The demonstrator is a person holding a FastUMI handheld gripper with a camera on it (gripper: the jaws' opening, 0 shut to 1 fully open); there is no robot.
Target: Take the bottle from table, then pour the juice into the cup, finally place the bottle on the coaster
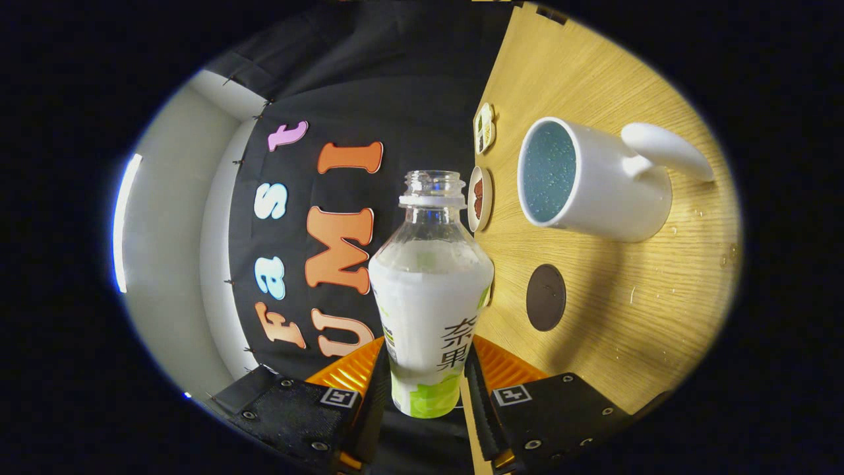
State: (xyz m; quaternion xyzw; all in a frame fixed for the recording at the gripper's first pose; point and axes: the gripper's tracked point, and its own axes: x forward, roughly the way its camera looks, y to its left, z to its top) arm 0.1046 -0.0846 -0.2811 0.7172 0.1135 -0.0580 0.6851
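The gripper (427,379) pinches the uncapped bottle (430,290) between both fingers, holding it tilted off the tabletop (633,316). To its right stands the white cup (593,181), with a dark round coaster (546,297) nearer.

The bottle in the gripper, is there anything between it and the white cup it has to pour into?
Nothing visible does. The gripper is shut on the bottle, whose open neck points past the fingers. The white cup stands apart on the wooden table, bare wood between them; the dark coaster lies flat nearer the fingers.
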